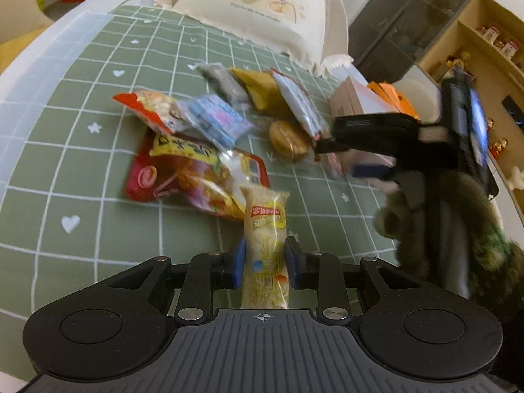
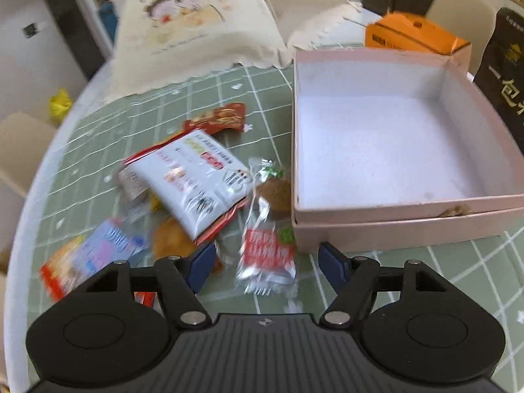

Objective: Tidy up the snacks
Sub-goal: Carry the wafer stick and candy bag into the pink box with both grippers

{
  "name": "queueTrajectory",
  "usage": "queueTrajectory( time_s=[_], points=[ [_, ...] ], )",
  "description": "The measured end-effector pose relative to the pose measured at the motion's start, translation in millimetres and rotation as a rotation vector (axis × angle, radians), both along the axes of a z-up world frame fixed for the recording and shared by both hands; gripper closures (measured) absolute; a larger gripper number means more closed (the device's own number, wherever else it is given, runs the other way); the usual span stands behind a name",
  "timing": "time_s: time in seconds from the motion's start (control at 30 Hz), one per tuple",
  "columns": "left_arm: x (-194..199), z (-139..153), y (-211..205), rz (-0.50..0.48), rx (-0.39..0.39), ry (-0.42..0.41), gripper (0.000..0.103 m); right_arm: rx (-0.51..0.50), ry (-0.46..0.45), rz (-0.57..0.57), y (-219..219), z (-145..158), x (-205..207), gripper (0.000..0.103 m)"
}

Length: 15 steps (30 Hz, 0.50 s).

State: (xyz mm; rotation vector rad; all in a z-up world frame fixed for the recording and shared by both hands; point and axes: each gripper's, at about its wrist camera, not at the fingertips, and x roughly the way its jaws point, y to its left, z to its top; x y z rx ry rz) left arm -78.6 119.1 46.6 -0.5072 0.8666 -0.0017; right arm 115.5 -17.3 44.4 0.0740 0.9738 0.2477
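Observation:
My left gripper [image 1: 265,262] is shut on a long pale-yellow snack packet [image 1: 267,216], which its blue pads pinch at both sides above the green grid tablecloth [image 1: 82,163]. Beyond it lies a pile of snacks: a large red-and-yellow bag [image 1: 196,177], a blue-pink packet [image 1: 216,121] and a round golden cake [image 1: 288,137]. My right gripper [image 2: 268,262] is open low over the table, astride a clear packet with a red label [image 2: 268,255] that lies flat, untouched by the pads. The open pink box [image 2: 393,147] stands just right of it with nothing inside. In the left wrist view the right gripper [image 1: 340,159] hangs at the pile's right edge.
A white packet [image 2: 196,177], a brown round cake [image 2: 275,196] and a blue-pink packet [image 2: 108,245] lie left of the pink box. An orange box [image 2: 409,32] and a black bag [image 2: 504,82] stand behind and right of it. A cream printed cloth [image 2: 190,26] covers something at the table's back.

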Motion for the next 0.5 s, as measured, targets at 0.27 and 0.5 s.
queueTrajectory(
  time_s=[0.27, 0.5],
  points=[
    [8.9, -6.1, 1.0, -0.015, -0.005, 0.037, 0.073, -0.060, 0.024, 0.226, -12.5, -4.5, -38.3, 0.090],
    [19.2, -6.3, -20.1, -0.092, 0.007, 0.053, 0.073, -0.069, 0.043, 0.427, -63.9, 10.7, -110.1, 0.076]
  ],
)
